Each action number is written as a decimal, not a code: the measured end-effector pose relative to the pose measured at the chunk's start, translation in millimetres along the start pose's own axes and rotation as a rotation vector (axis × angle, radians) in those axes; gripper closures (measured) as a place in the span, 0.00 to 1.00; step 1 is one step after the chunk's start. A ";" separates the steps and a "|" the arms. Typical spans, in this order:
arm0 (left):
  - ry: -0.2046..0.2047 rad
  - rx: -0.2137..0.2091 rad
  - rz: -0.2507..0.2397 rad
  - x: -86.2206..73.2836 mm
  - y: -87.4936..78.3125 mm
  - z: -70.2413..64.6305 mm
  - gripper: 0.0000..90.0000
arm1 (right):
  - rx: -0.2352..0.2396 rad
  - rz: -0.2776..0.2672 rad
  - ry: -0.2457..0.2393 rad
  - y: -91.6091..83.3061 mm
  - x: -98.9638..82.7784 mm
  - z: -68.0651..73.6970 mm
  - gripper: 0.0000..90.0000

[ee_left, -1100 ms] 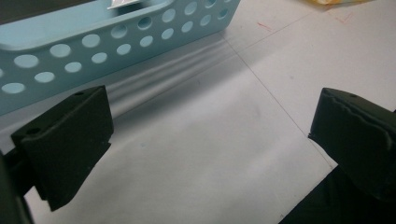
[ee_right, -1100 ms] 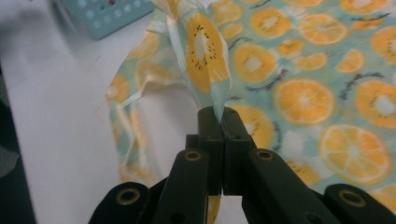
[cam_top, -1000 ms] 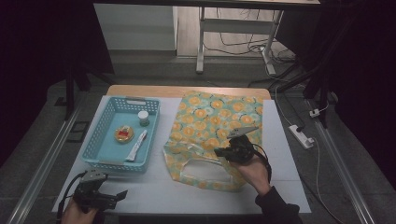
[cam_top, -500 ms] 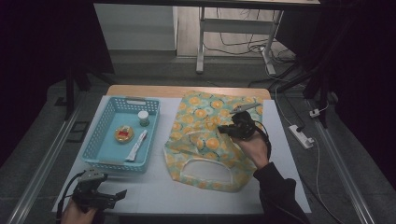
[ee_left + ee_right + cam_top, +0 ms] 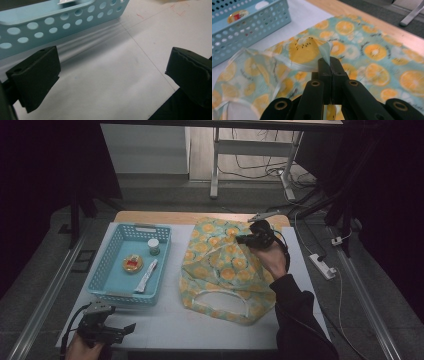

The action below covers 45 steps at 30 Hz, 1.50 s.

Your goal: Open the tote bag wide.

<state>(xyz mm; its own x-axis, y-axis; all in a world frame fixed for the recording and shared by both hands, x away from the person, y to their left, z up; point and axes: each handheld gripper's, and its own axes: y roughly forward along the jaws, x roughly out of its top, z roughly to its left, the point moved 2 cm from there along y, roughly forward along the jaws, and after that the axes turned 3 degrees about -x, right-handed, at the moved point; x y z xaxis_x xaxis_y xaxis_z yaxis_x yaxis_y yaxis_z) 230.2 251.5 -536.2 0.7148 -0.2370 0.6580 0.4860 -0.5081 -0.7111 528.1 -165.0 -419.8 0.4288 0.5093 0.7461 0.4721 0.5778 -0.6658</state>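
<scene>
A pale green bag printed with orange slices (image 5: 220,270) lies on the white table top, its handle opening toward the near edge. My right gripper (image 5: 242,239) is shut on a fold of the bag's upper layer (image 5: 312,53) and holds it lifted over the far part of the bag; in the right gripper view the jaws meet with the fabric pinched between their tips (image 5: 330,62). My left gripper (image 5: 129,328) rests at the near left of the table, open, with bare table between its pads (image 5: 37,72).
A light blue perforated basket (image 5: 112,282) stands left of the bag, holding a small white jar (image 5: 153,246), a round orange-labelled item (image 5: 132,263) and a white sachet (image 5: 146,281). Its wall (image 5: 50,22) is just ahead of my left gripper. A wooden strip (image 5: 150,216) edges the table's far side.
My right gripper has moved up and toward the far side of the table, drawing the bag's upper layer along with it. The left gripper has stayed put.
</scene>
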 end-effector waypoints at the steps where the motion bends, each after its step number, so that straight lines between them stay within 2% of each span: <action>1: 0.000 -0.001 0.000 0.0 0.1 0.0 0.00 | -0.002 -0.004 0.000 0.3 3.6 -1.8 1.00; 6: -0.001 0.000 0.000 -0.1 0.1 0.1 0.00 | -0.034 -0.005 -0.004 9.8 18.4 -12.9 1.00; 13: -0.004 -0.002 0.002 0.0 0.3 0.5 0.00 | -0.078 0.034 -0.009 31.3 19.2 -26.1 1.00; 16: -0.004 -0.002 0.002 0.0 0.3 0.4 0.00 | -0.086 0.057 -0.001 45.4 12.4 -32.0 1.00; 19: -0.005 -0.002 0.003 0.0 0.5 0.5 0.00 | -0.092 0.094 0.008 67.0 -4.6 -37.4 1.00; 22: -0.006 -0.003 0.004 0.1 0.5 0.6 0.00 | -0.094 0.107 0.008 75.0 -12.2 -39.1 1.00; 25: -0.006 -0.002 0.004 0.1 0.6 0.5 0.00 | -0.097 0.131 0.031 88.7 -28.8 -43.5 0.99; 33: -0.006 -0.002 0.007 0.2 0.8 0.4 0.00 | -0.098 0.168 0.033 100.5 -49.8 -46.5 0.97; 35: -0.007 -0.001 0.007 0.2 0.8 0.4 0.00 | -0.096 0.169 0.050 100.5 -53.5 -47.0 0.90; 36: -0.007 -0.001 0.007 0.2 0.8 0.4 0.00 | -0.096 0.169 0.050 100.5 -53.5 -47.0 0.90; 37: -0.007 -0.001 0.007 0.2 0.8 0.4 0.00 | -0.091 0.151 0.076 95.3 -49.9 -47.6 0.83; 38: -0.007 0.000 0.008 0.2 0.8 0.4 0.00 | -0.091 0.151 0.076 95.3 -49.9 -47.6 0.83; 40: -0.007 0.000 0.010 0.2 0.9 0.5 0.00 | -0.083 0.125 0.092 87.7 -43.8 -47.9 0.73; 45: -0.006 0.002 0.009 0.2 0.9 0.3 0.00 | -0.083 0.087 0.088 66.0 -32.3 -42.8 0.51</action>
<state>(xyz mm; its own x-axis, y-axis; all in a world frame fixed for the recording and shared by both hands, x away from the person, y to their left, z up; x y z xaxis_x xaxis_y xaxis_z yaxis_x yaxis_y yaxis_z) 230.9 251.2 -536.8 0.7221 -0.2364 0.6501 0.4809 -0.5041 -0.7174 578.4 -170.6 -488.2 0.5352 0.4952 0.6844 0.4904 0.4775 -0.7290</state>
